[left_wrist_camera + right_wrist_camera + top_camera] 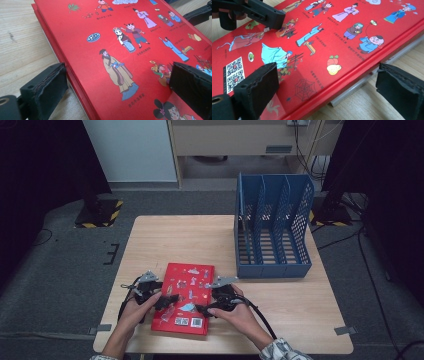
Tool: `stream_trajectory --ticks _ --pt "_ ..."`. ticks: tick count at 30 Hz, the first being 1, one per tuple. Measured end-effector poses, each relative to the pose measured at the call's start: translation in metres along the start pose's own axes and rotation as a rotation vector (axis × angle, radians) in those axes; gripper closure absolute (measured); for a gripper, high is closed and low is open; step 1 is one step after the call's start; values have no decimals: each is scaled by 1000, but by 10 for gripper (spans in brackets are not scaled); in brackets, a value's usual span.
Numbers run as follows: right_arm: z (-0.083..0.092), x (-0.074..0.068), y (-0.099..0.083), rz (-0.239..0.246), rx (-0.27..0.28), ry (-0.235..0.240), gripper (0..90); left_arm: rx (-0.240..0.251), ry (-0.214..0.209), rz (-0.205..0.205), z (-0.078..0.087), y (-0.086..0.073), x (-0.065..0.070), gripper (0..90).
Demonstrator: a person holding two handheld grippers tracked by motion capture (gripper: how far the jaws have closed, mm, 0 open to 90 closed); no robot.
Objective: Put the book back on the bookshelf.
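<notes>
Both tools are spread: left tool (167,301) straddles the red book's (186,296) left edge, right tool (201,309) its right edge; blue file rack (272,227) stands beyond the book.

Both grippers (165,301) (202,309) wide open
</notes>
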State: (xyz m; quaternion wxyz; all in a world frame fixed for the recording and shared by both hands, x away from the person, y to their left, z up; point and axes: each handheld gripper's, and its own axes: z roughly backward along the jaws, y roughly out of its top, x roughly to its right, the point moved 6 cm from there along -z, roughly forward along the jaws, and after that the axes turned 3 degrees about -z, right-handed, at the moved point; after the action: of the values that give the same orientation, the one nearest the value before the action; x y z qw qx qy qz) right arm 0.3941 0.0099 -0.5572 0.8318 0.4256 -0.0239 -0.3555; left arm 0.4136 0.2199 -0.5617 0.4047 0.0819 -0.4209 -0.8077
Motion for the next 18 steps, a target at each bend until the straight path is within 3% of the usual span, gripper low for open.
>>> stream_trajectory --ticks 13,18 --pt "-6 3 1 -25 -14 16 2 7 -25 28 -3 -1 -3 0" --pt "-6 4 2 -32 -14 18 2 8 -48 66 -5 -2 -7 0"
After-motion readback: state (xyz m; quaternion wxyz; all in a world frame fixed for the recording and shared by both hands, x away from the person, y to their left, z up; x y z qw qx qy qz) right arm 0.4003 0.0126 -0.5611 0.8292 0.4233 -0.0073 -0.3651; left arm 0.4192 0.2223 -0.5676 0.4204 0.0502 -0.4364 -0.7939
